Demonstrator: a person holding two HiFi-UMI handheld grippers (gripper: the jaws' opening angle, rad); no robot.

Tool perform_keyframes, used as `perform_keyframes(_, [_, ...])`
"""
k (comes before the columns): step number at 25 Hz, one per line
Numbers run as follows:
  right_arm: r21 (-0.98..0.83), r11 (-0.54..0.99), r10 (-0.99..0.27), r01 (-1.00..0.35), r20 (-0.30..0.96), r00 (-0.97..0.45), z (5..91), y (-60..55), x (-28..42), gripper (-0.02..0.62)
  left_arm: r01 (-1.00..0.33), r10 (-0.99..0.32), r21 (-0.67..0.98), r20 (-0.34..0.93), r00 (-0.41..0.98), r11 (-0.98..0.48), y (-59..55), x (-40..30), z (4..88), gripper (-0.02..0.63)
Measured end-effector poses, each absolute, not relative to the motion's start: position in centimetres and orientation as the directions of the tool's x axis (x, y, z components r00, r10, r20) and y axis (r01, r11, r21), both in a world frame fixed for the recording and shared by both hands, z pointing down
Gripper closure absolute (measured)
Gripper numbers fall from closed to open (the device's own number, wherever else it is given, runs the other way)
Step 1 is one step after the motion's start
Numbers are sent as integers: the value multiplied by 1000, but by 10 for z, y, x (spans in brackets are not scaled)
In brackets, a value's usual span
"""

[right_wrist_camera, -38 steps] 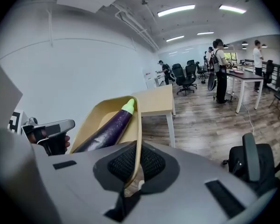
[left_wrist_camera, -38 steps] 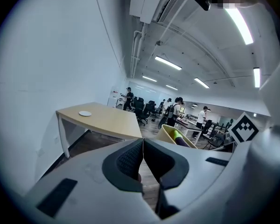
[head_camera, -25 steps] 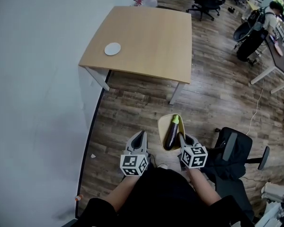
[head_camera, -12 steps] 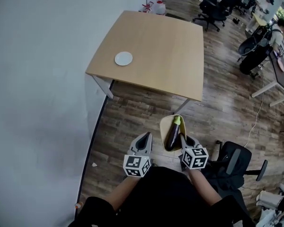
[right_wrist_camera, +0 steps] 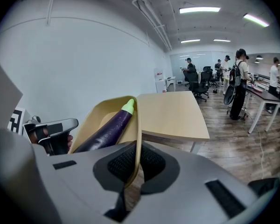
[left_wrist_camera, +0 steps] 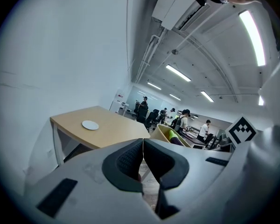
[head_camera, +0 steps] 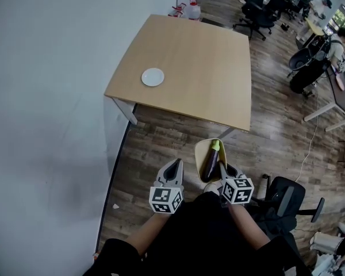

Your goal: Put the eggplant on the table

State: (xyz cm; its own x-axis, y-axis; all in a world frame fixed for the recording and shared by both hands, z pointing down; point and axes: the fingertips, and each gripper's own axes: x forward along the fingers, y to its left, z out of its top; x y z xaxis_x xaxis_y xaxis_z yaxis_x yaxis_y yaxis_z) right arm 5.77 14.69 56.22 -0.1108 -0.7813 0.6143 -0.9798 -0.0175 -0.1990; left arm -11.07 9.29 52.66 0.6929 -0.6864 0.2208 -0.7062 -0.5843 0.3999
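Head view shows the big wooden table (head_camera: 201,68) by the white wall (head_camera: 46,96), on a brown wood floor (head_camera: 161,148). The table looks nearer and sits lower in the picture than it did a second ago, so the person is walking up to it. It is still a little way off, so I think the walk must go on before anything can be set down.

Next is the yellow dish (head_camera: 200,152), held out over the floor. The purple eggplant (head_camera: 210,161) lies inside it with its green end pointing at the table. It lies just as it did before and has not slid.

The right tongs (head_camera: 221,167) are pinched tight on the near edge of the dish. The right gripper view shows that thin edge squeezed between both pads. The left tongs (head_camera: 173,164) are closed with nothing in them, beside the dish but not touching it. Both look the same as before.

Smallest is a little white plate (head_camera: 153,77) on the table, far from the eggplant.
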Motion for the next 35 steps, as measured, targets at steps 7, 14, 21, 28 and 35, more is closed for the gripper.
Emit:
perform_keyframes(7, [-207, -40, -791, -978, 605, -95, 569, 114, 66, 534, -740, -717, 356, 224, 660, -571, 69, -131, 529, 591])
perform_keyframes(14, [-236, -22, -791, -972, 598, -127, 583, 66, 77, 534, -774, -766, 338, 191, 614, -536, 30, -130, 524, 591])
perform_keyframes(21, [-266, 21, -779, -964, 600, -182, 590, -10, 100, 534, -807, -790, 270, 198, 580, -525, -36, -104, 512, 591])
perform_keyframes(28, [-277, 69, -732, -958, 638, -238, 610, -103, 127, 534, -798, -768, 254, 228, 598, -546, -111, -51, 507, 591])
perform_keyframes(35, [-252, 112, -704, -961, 663, -256, 625, -198, 155, 534, -828, -789, 345, 290, 542, -442, -185, -29, 529, 591])
